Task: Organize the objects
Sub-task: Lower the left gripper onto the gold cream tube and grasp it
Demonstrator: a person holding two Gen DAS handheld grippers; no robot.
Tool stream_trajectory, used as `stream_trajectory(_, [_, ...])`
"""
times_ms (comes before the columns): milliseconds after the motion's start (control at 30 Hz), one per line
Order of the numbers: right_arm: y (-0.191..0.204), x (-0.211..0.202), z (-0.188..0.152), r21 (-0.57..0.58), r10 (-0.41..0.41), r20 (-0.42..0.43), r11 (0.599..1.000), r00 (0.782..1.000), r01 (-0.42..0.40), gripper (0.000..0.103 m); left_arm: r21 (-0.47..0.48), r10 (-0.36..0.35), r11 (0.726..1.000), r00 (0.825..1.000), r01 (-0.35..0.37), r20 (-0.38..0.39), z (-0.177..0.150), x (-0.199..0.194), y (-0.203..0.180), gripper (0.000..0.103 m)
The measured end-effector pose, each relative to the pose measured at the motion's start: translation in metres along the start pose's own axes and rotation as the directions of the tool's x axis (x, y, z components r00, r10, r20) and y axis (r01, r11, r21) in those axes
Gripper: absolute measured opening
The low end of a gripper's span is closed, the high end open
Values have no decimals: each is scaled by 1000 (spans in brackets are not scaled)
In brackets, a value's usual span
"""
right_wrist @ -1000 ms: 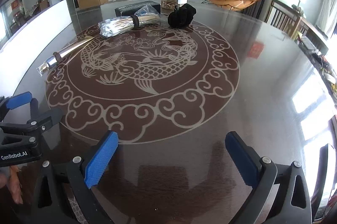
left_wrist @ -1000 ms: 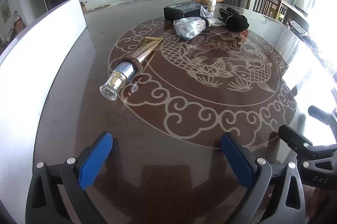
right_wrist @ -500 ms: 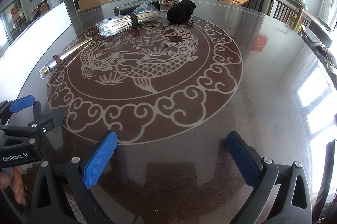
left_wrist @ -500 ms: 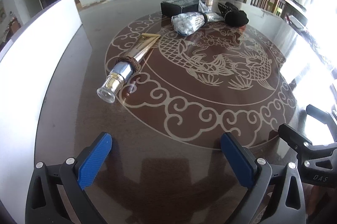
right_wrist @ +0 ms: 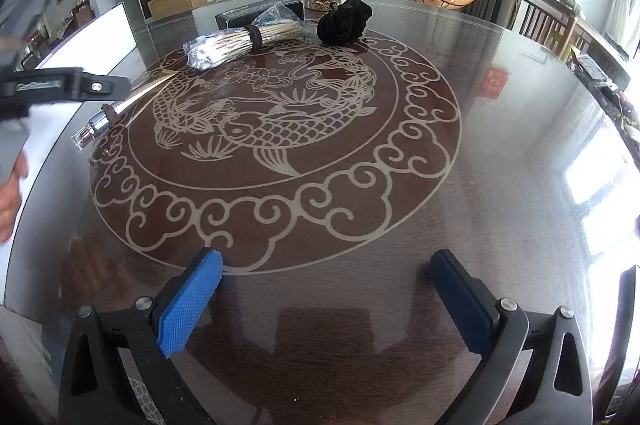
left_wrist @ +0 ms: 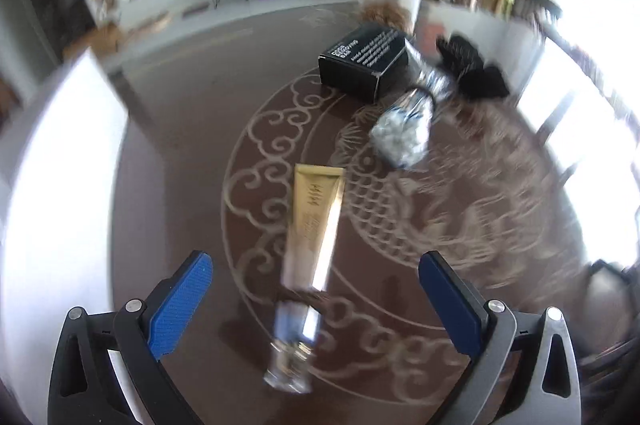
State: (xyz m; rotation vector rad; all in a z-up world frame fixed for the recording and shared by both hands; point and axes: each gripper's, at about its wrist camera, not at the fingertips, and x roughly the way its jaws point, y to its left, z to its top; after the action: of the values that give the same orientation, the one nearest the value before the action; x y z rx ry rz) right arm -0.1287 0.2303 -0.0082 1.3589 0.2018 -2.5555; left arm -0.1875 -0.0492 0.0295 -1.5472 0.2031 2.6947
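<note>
Left wrist view: looks forward and down between two blue-padded fingers (left_wrist: 180, 305), close over a gold squeeze tube with a clear cap (left_wrist: 310, 245) lying on the dark round table with a pale fish-and-cloud inlay (left_wrist: 192, 129) (frame blurred). Right wrist view: set farther back and higher, facing across the same table (right_wrist: 500, 185) toward the television wall. Both views share the tube (right_wrist: 116, 111), the black printed carton (left_wrist: 362, 61) (right_wrist: 240, 13) and the bagged bundle of cotton swabs (left_wrist: 404, 133) (right_wrist: 236, 43).

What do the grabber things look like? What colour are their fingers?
Each hand-held gripper has a black frame with triangle-shaped cut-outs and small silver bolts. The left hand-held gripper and the right hand-held gripper both have two fingers covered with bumpy bright blue pads. The left one's side carries small white lettering, too blurry to read. No cables show.
</note>
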Motion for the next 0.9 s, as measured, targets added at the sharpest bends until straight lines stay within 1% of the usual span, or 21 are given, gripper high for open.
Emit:
stream_trajectory(33, [0, 0, 0, -1, 0, 0, 1000, 1000, 0, 103, 31, 32, 999, 999, -32, 5, -1, 4, -1, 103])
stream_trajectory(67, [1, 0, 0, -1, -1, 0, 1000, 1000, 1, 103, 41, 38, 998, 999, -38, -6, -2, 10, -1, 103])
stream_trajectory(133, [1, -1, 0, -1, 0, 0, 1000, 1000, 0, 103, 28, 17, 999, 999, -16, -29, -4, 18, 3, 103])
stream_trajectory(167, [1, 0, 0, -1, 0, 0, 1000, 1000, 0, 103, 1, -5, 1000, 1000, 5, -22, -5, 20, 7, 103])
stream_trajectory(300, [1, -1, 0, -1, 0, 0, 1000, 1000, 0, 103, -94, -52, 994, 998, 50, -28, -7, 27, 20, 103])
stream_trajectory(333, [1, -1, 0, -1, 0, 0, 1000, 1000, 0, 103, -108, -52, 993, 999, 50, -17, -7, 28, 23, 103])
stream_trajectory(600, [1, -1, 0, -1, 0, 0, 1000, 1000, 0, 103, -103, -55, 993, 998, 56, 18, -6, 31, 29, 103])
stream_trajectory(900, [1, -1, 0, -2, 0, 0, 1000, 1000, 0, 103, -106, -52, 993, 999, 53, 18, -10, 24, 28, 103])
